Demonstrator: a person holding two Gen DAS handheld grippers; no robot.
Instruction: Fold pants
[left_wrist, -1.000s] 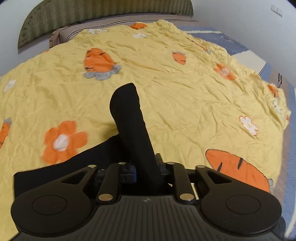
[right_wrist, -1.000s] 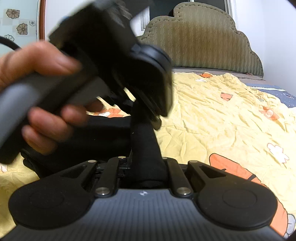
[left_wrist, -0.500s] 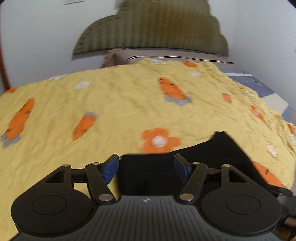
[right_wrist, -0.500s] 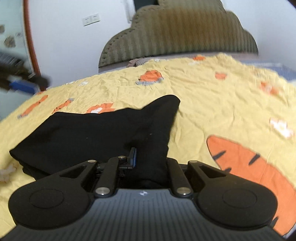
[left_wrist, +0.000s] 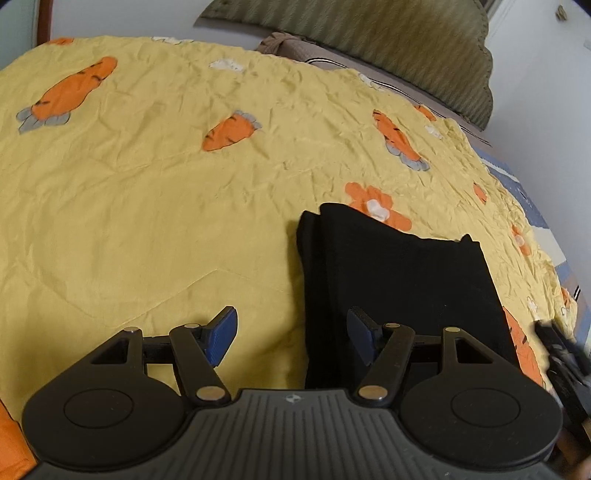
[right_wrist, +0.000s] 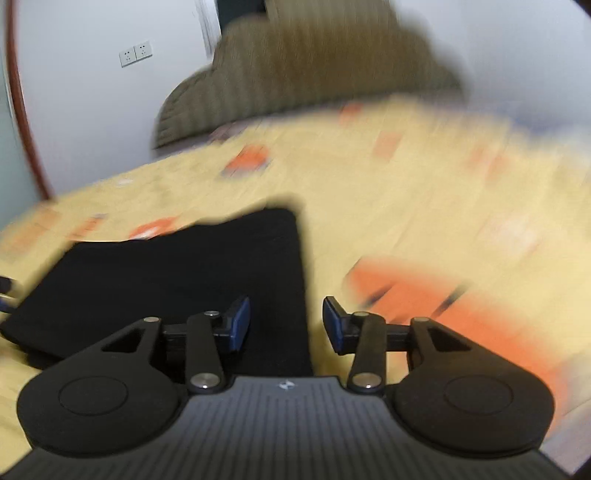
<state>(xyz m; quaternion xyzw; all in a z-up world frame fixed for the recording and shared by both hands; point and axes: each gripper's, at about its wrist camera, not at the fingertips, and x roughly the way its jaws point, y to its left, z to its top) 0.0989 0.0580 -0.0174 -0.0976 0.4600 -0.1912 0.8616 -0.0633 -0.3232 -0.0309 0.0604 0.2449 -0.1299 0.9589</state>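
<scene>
The bed (left_wrist: 147, 229) fills most of both views, covered by a wrinkled yellow quilt (left_wrist: 221, 192) printed with orange carrots and flowers. Behind it a padded olive headboard (left_wrist: 388, 40) stands against a white wall (right_wrist: 92, 122); the right wrist view also shows a double wall socket (right_wrist: 135, 53) on that wall.

The black pants (left_wrist: 399, 288) lie folded into a flat, roughly rectangular stack on the quilt, with layered edges showing along the stack's left side in the left wrist view. One corner of the stack covers part of an orange flower print.

The left gripper (left_wrist: 291, 332) is spread wide and holds nothing: its left blue pad hangs over bare quilt, its right pad over the black cloth. The right gripper (right_wrist: 286, 325) is likewise parted and empty, with its left pad over the pants (right_wrist: 177, 280) and its right pad over the quilt beyond the stack's right edge. The right wrist view is heavily blurred, so whether either pad touches the fabric cannot be told.

At the far right edge of the left wrist view a dark blurred object, probably the other tool, shows beside the pants.
</scene>
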